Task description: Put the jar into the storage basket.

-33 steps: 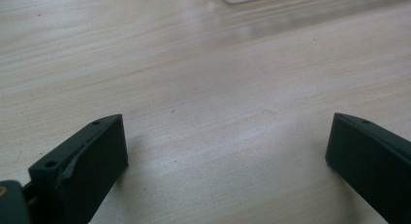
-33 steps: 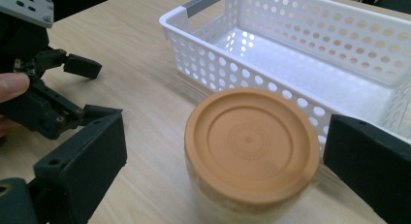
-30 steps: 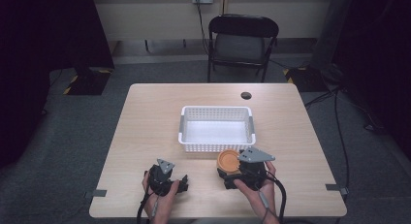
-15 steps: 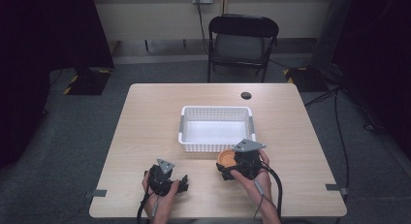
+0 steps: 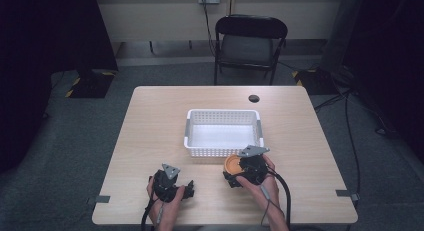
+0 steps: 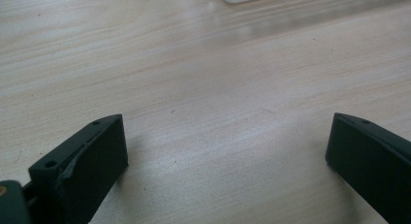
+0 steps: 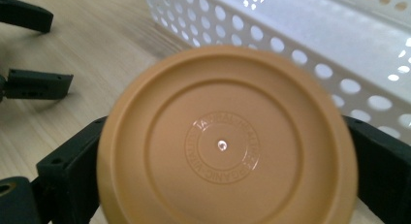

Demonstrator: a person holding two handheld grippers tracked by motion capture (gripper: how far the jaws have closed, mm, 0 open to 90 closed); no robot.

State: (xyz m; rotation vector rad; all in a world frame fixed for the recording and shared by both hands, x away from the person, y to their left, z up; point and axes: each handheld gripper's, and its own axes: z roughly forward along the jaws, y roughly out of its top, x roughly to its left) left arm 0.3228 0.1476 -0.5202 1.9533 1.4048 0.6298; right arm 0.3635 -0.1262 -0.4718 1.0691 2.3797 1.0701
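Clamped between the jaws of the right gripper (image 5: 239,168) is a round orange lid (image 7: 227,141), its flat embossed face turned toward that gripper's camera, held just above the wooden table (image 5: 150,141) at the near wall of the white perforated basket (image 5: 223,152). Off to its left, the left gripper (image 5: 186,190) rests low over bare tabletop with its jaws spread wide and nothing between them.

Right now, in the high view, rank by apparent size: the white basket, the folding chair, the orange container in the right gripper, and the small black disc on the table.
1. folding chair, though it stands farther off
2. white basket
3. orange container, clamped in the right gripper
4. small black disc
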